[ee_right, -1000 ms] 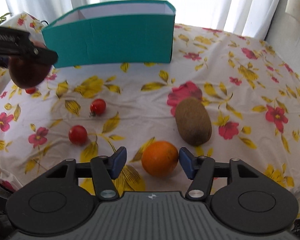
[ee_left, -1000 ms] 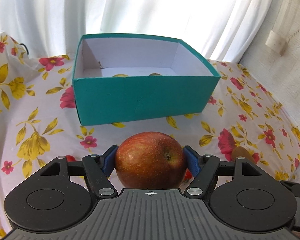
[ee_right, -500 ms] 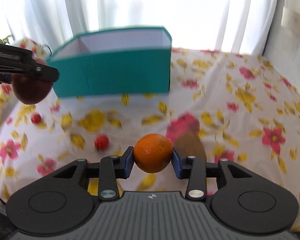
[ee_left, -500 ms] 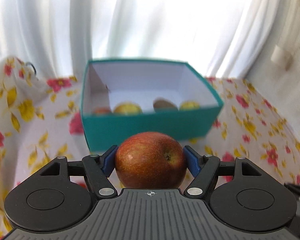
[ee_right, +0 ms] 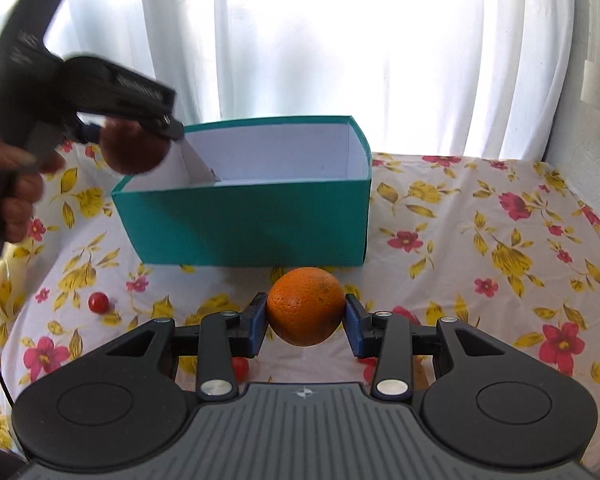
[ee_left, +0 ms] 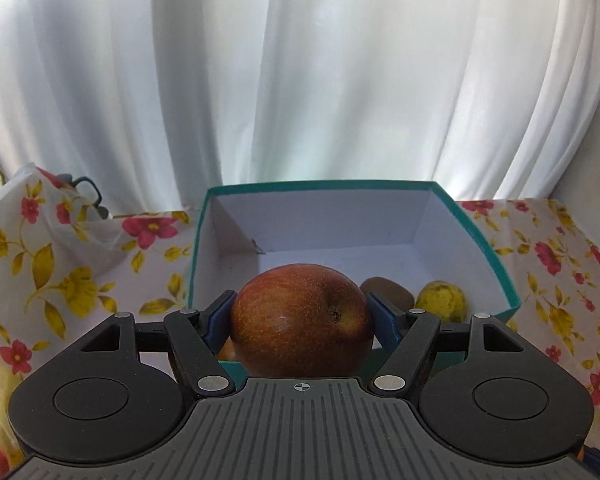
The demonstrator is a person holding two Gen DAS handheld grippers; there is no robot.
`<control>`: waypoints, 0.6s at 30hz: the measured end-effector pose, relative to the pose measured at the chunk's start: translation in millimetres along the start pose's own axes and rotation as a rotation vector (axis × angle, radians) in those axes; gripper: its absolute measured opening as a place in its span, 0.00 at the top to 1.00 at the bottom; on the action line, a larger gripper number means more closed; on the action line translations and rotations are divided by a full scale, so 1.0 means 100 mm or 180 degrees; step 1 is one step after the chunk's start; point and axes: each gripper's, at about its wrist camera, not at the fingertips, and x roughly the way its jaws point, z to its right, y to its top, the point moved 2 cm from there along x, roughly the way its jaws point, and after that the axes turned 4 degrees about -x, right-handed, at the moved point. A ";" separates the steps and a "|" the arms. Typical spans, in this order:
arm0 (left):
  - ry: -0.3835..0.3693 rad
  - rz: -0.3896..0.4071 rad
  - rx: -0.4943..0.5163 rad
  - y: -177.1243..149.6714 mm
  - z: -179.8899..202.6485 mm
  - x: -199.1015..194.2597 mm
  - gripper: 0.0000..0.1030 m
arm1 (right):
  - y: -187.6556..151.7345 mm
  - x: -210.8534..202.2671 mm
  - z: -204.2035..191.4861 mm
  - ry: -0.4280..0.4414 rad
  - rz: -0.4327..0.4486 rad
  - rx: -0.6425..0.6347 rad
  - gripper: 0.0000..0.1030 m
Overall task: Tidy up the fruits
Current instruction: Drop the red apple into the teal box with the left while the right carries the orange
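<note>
Because the round red-and-yellow speckled apple is firm, smooth-skinned and fairly heavy, I judge it best pinched across its widest girth, which is how the left gripper clamps it, just above the near edge of the teal cardboard box (a brown kiwi and a yellow fruit, probably a pear, lie inside). The right gripper, narrower after closing, squeezes the dimpled orange above the flowered tablecloth.

We note a flowered tablecloth carrying a teal box and two cherry tomatoes
</note>
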 end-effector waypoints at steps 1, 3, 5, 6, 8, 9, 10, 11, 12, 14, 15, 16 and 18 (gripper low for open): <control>0.0000 -0.0013 0.0003 0.00 0.01 0.05 0.27 | 0.02 0.00 0.01 -0.0003 0.0012 0.0002 0.62; 0.0027 -0.0037 0.0025 0.00 0.04 0.15 0.27 | 0.05 0.01 0.03 -0.0022 0.0033 0.0005 0.62; 0.0039 -0.0065 0.0039 0.00 0.05 0.24 0.27 | 0.08 0.03 0.05 -0.0042 0.0046 0.0014 0.62; 0.0042 -0.0082 0.0038 0.00 0.06 0.29 0.27 | 0.09 0.04 0.06 -0.0053 0.0054 0.0020 0.62; 0.0069 -0.0106 0.0028 0.00 0.06 0.38 0.27 | 0.11 0.06 0.08 -0.0071 0.0059 0.0027 0.62; 0.0089 -0.0105 0.0042 0.00 0.06 0.41 0.27 | 0.12 0.07 0.09 -0.0074 0.0056 0.0031 0.62; 0.0105 -0.0117 0.0045 0.01 0.07 0.45 0.27 | 0.13 0.08 0.10 -0.0078 0.0057 0.0036 0.62; 0.0108 -0.0135 0.0034 0.02 0.06 0.47 0.27 | 0.15 0.09 0.11 -0.0082 0.0055 0.0027 0.62; 0.0090 -0.0149 0.0021 0.02 0.06 0.50 0.27 | 0.16 0.10 0.11 -0.0090 0.0057 0.0022 0.62; 0.0076 -0.0181 0.0016 0.02 0.06 0.56 0.27 | 0.19 0.12 0.13 -0.0097 0.0069 0.0019 0.62; 0.0083 -0.0193 0.0020 0.01 0.06 0.59 0.27 | 0.21 0.13 0.13 -0.0101 0.0075 0.0020 0.62; 0.0091 -0.0208 0.0026 0.00 0.06 0.62 0.27 | 0.23 0.13 0.14 -0.0108 0.0086 0.0023 0.62; 0.0098 -0.0247 0.0021 0.00 0.06 0.68 0.27 | 0.26 0.15 0.14 -0.0106 0.0097 0.0015 0.62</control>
